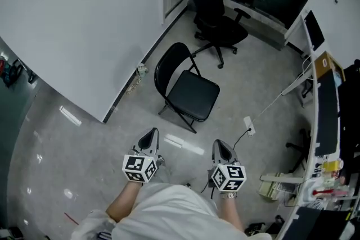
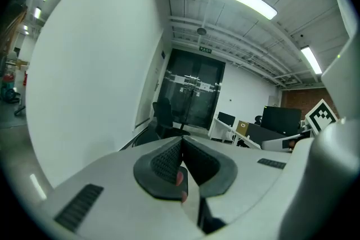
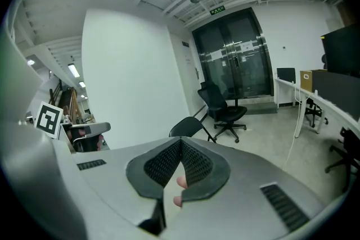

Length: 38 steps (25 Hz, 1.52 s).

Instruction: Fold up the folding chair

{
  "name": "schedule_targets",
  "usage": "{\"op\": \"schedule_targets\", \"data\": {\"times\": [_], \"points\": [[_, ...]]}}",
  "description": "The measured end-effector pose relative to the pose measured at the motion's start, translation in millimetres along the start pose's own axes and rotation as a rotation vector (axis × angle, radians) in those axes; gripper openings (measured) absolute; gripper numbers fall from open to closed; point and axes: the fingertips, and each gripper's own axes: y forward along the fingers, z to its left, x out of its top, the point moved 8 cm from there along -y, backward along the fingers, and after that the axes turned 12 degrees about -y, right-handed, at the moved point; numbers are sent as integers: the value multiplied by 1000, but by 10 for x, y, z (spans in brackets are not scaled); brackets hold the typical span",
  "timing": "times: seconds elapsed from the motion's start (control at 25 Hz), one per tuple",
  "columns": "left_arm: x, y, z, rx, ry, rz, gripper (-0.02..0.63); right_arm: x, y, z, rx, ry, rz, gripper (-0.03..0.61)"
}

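Note:
A black folding chair [image 1: 185, 88] stands unfolded on the grey floor, its round backrest toward the white wall and its seat facing me. Its backrest [image 3: 189, 127] shows in the right gripper view just beyond the jaws; in the left gripper view only its dark back edge [image 2: 147, 136] peeks over the gripper body. My left gripper [image 1: 151, 137] and right gripper [image 1: 220, 147] hover side by side well short of the chair, both shut with nothing between the pads. Neither touches the chair.
A black office chair [image 1: 216, 15] on castors stands behind the folding chair near dark glass doors [image 3: 236, 56]. A white wall [image 1: 84, 19] runs along the left. Desks with monitors [image 1: 326, 115] line the right, and a cable with a power strip [image 1: 249, 125] crosses the floor.

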Motion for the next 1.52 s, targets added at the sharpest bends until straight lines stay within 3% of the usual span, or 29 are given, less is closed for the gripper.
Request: {"op": "schedule_targets", "data": {"times": [0.32, 0.6, 1.0, 1.2, 1.52], "points": [[340, 690, 410, -123, 8, 64, 11, 324, 579, 151, -106, 9, 0, 5], [615, 1133, 669, -173, 24, 52, 11, 380, 932, 172, -162, -3, 25, 5], [604, 1738, 709, -129, 19, 77, 11, 425, 1465, -330, -154, 47, 37, 5], [621, 2169, 612, -61, 29, 85, 11, 543, 1975, -774, -81, 58, 46, 5], [869, 2991, 321, 15, 38, 26, 11, 883, 2637, -1533, 24, 21, 47, 5]]}}
